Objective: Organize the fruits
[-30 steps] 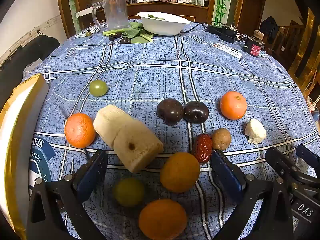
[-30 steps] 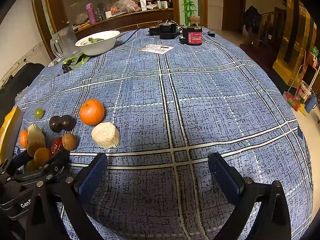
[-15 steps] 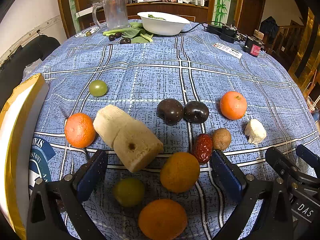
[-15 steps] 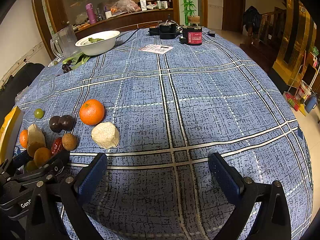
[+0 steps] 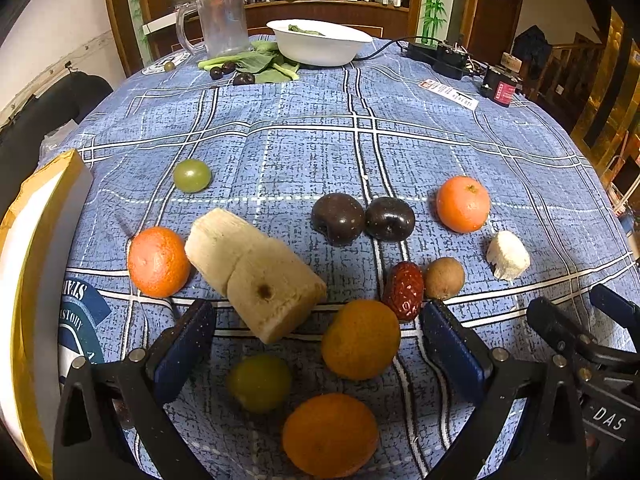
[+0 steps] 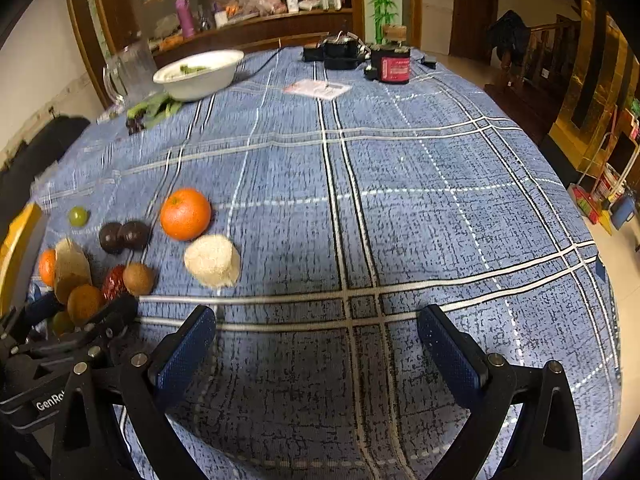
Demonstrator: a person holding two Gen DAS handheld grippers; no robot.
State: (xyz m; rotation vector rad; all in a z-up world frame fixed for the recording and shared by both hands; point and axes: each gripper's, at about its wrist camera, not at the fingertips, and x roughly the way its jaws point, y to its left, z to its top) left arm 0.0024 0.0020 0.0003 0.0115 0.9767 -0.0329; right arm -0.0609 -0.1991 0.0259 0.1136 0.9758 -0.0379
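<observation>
1. The left hand-held gripper (image 5: 316,344) hangs low over the worktop (image 5: 304,152) with its jaws wide apart, gripping nothing; its blue pads (image 5: 182,350) flank a cluster of fruit.
2. Between those pads lie a yellow-orange citrus (image 5: 360,339), a green grape (image 5: 259,382) and, nearest the camera, an orange (image 5: 330,434).
3. A pale peeled chunk (image 5: 252,272) rests just ahead, beside a tangerine (image 5: 158,262) on its left.
4. A red date (image 5: 405,290) touches a brown kiwi-like fruit (image 5: 444,278); two dark plums (image 5: 362,220) sit side by side beyond.
5. Farther right lie another tangerine (image 5: 463,204) and a small white chunk (image 5: 508,255).
6. The right hand-held gripper (image 6: 316,354) is likewise wide open and empty, over bare blue plaid cloth (image 6: 400,200), with the fruit off to its left.
7. A white bowl (image 5: 320,46) stands at the far edge.
</observation>
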